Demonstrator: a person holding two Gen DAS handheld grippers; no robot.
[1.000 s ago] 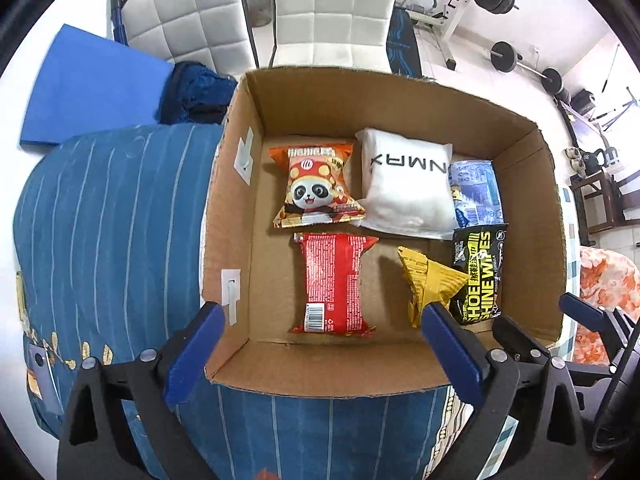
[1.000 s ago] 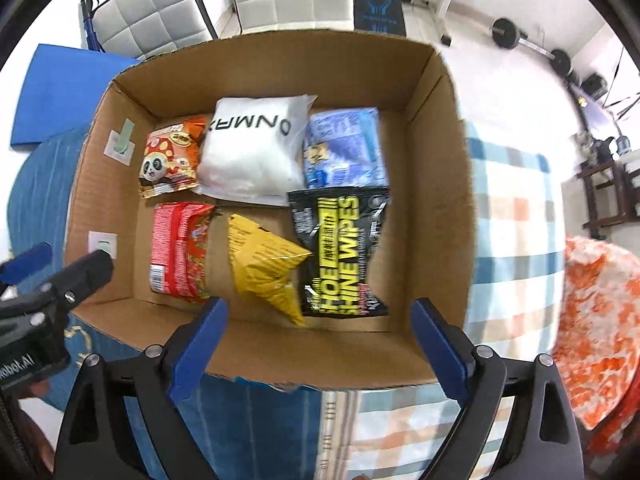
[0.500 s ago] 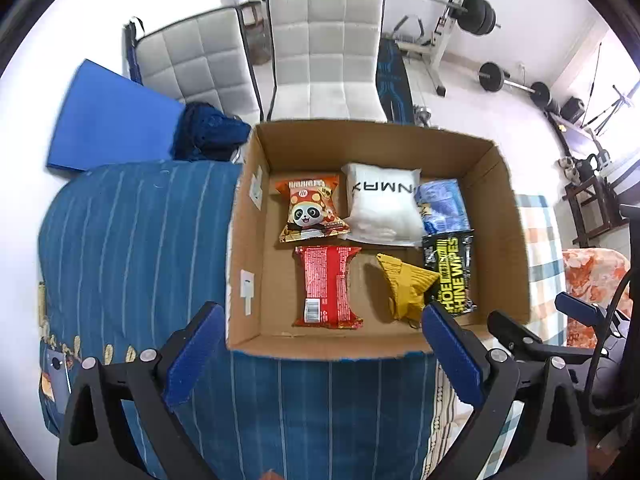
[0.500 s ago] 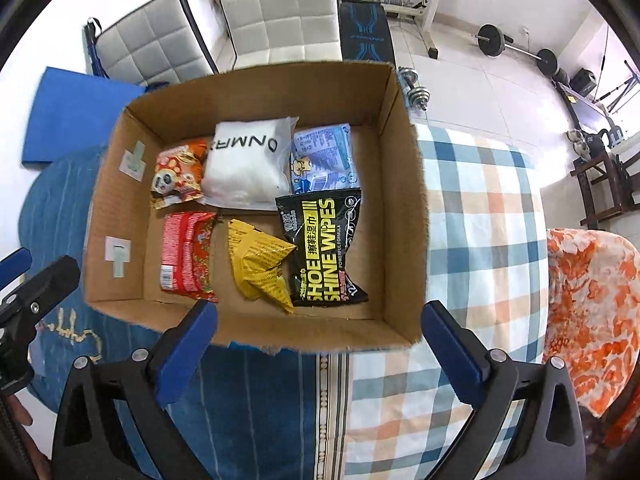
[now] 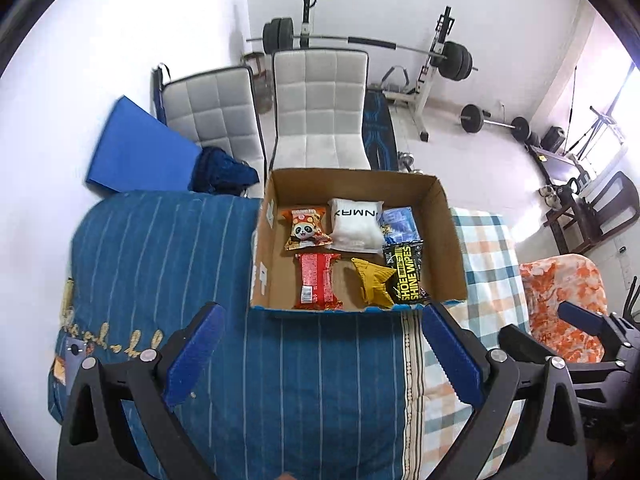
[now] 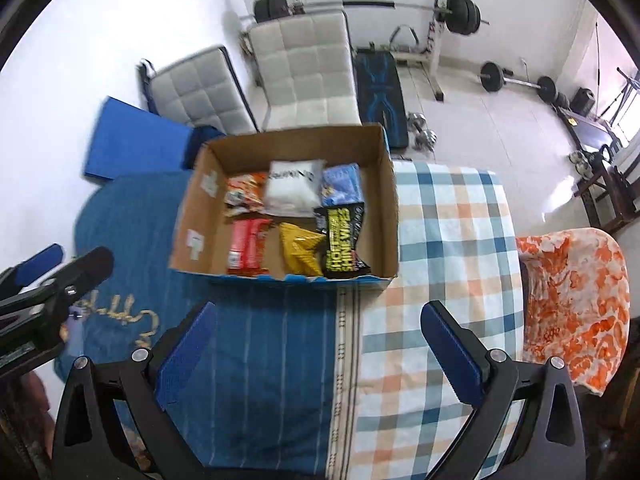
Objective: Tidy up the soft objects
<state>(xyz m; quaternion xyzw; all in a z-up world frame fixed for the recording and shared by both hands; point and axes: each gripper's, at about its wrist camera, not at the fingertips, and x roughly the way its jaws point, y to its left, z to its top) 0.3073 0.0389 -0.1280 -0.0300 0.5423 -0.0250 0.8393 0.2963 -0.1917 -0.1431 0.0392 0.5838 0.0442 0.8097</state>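
A cardboard box (image 5: pixel 448 240) stands on the covered table and holds several soft packs: a panda snack bag (image 5: pixel 305 233), a white pouch (image 5: pixel 356 230), a blue pack (image 5: pixel 398 226), a red pack (image 5: pixel 317 286), a yellow bag (image 5: pixel 372 286) and black shoe wipes (image 5: pixel 407 276). The box also shows in the right wrist view (image 6: pixel 390 208). My left gripper (image 5: pixel 320 356) is open and empty, well back from the box. My right gripper (image 6: pixel 316 354) is open and empty, also back from the box.
The table wears a blue striped cloth (image 5: pixel 160 264) on the left and a checked cloth (image 6: pixel 448 264) on the right. An orange patterned chair (image 6: pixel 576 300) stands at the right. Two white chairs (image 5: pixel 320 112), a blue mat (image 5: pixel 140 148) and weight equipment (image 5: pixel 440 60) lie beyond.
Both grippers have pulled back and up from the box, which now looks smaller and farther. Both stay open and empty. The packs in the box have not moved.
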